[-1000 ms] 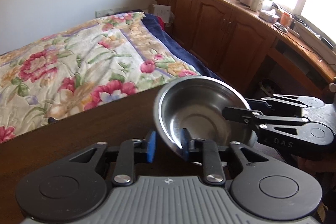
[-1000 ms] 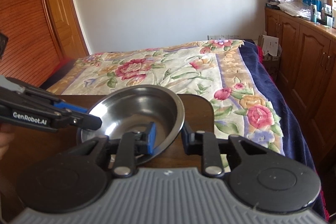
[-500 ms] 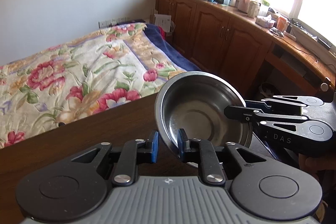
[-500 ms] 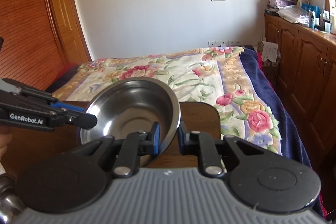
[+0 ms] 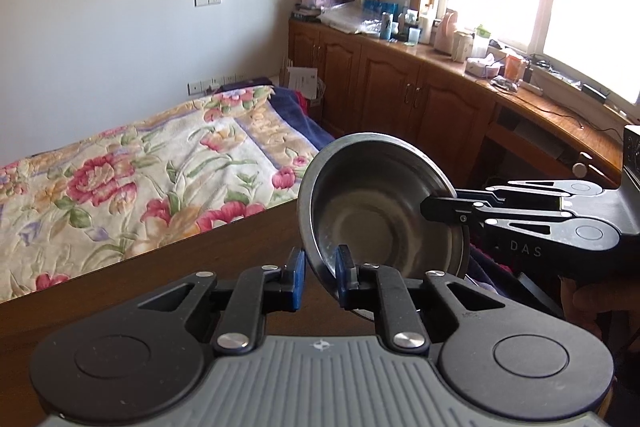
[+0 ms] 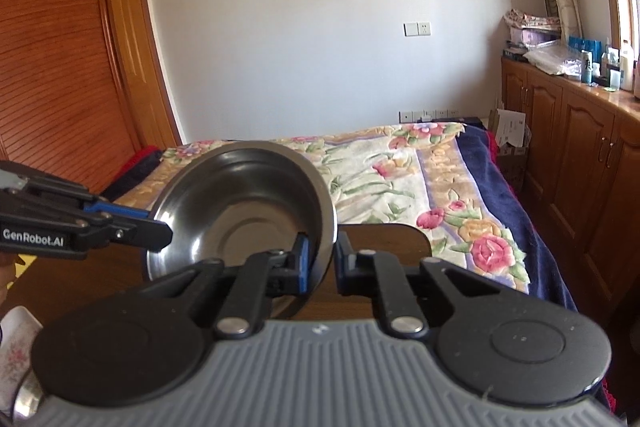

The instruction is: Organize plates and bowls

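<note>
Lifted higher off the brown wooden table (image 5: 120,291), the round, smooth steel bowl (image 5: 376,203) tilts, hollow facing camera; left gripper (image 5: 318,273) clamps its 6 o'clock rim, right gripper (image 6: 320,261) likewise.

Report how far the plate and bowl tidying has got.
Done: nothing sorted or stacked shows in either view. In hand: the steel bowl is off the wooden table, tilted, with the left gripper and the right gripper each clamped on its rim from opposite sides. Left: setting the bowl down; a floral plate at the right view's lower left edge waits.
</note>
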A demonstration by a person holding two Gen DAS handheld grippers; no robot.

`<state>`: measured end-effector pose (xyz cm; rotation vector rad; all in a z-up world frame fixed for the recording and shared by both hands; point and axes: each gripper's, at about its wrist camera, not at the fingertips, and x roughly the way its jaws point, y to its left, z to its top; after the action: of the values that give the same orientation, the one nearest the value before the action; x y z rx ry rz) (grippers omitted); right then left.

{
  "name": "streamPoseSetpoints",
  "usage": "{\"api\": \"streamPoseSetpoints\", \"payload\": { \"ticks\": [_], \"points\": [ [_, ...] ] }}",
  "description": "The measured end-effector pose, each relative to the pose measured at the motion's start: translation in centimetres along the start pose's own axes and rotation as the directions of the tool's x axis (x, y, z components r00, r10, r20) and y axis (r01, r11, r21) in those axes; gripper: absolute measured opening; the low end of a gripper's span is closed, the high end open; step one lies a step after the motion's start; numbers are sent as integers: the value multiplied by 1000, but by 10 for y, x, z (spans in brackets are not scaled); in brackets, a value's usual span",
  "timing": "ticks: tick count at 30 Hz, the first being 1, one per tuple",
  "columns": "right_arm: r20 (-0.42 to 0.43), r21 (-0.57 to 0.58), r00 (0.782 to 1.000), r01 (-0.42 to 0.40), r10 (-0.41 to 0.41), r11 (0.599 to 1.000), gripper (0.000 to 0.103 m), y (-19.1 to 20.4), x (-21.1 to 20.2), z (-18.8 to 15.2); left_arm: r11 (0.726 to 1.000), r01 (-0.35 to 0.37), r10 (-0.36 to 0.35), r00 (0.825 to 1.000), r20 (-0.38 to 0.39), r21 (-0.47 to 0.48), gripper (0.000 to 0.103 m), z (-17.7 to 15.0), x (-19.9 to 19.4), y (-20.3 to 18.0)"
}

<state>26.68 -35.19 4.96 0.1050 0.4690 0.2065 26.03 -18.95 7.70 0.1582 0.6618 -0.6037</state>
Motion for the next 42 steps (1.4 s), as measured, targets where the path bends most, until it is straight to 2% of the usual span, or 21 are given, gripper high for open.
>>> {"api": "streamPoseSetpoints", "payload": {
  "ticks": [12,20,36,42],
  "points": [
    [41,-45,999,18,-16,999,13,24,-29,-1,1000,25,-24,998,50,-9,17,-22,-44,0],
    [50,-66,999,12,-8,998,13,43,-50,-13,999,42,-39,995,88,-32,17,-52,-74,-3],
    [39,-89,999,-17,20,996,13,75,-65,-37,997,33,-26,994,102,-66,17,-99,-111,3],
    [35,-60,998,-48,50,997,14,80,-64,-49,994,34,-24,995,94,-105,17,-118,-115,7]
  ]
}}
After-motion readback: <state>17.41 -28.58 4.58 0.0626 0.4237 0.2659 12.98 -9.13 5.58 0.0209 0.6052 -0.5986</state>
